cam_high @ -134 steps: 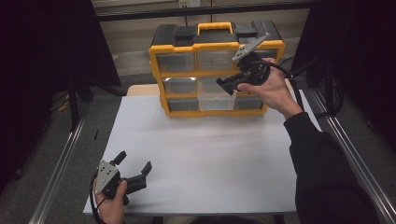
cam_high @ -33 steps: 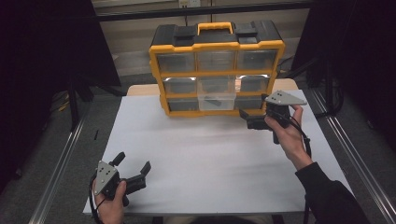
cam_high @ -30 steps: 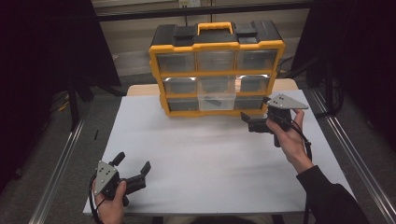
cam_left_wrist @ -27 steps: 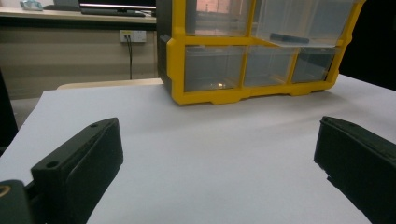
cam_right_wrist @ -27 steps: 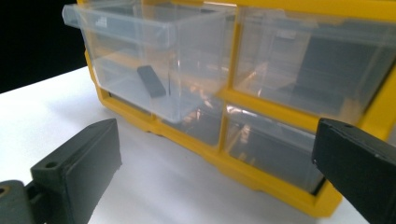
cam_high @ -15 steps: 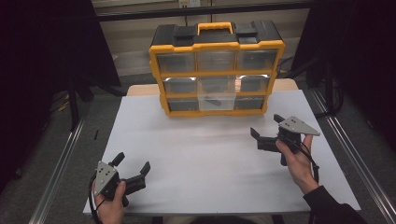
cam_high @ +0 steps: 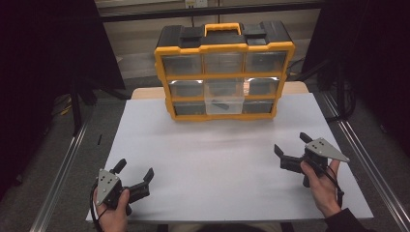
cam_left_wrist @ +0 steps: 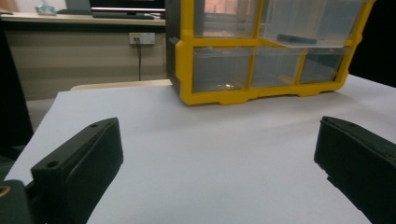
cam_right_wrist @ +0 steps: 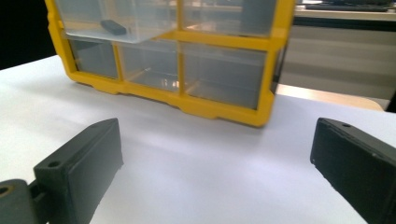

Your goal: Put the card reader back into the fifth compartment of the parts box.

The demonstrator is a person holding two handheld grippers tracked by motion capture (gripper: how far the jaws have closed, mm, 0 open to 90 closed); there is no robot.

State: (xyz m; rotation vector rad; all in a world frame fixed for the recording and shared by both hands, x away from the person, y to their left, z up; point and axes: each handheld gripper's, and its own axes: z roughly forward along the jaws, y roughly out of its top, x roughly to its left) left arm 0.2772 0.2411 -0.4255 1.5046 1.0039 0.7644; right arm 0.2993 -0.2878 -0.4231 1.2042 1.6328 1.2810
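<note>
A yellow organiser [cam_high: 222,72] with a black top and clear drawers stands at the back of the white table [cam_high: 217,159]. Its middle drawer [cam_high: 223,104] in the centre row is pulled out, with a small dark item [cam_right_wrist: 113,27] lying inside. At the front left corner, a hand holds my left gripper [cam_high: 135,169] open and empty just above the table. My right gripper [cam_high: 291,143] is open and empty too, held low at the right front. Both point toward the organiser. The pulled-out drawer [cam_left_wrist: 299,39] also appears in the left gripper view, between that gripper's spread jaws [cam_left_wrist: 217,126].
A metal rail [cam_high: 63,164] runs along the left side of the table and another [cam_high: 372,159] along the right. Dark floor and cables lie beyond the right edge. A wall socket [cam_left_wrist: 142,38] sits on the pale wall behind the organiser.
My right gripper has drawn back from the organiser's front and come down to the right front of the table. The left gripper has stayed where it was.
</note>
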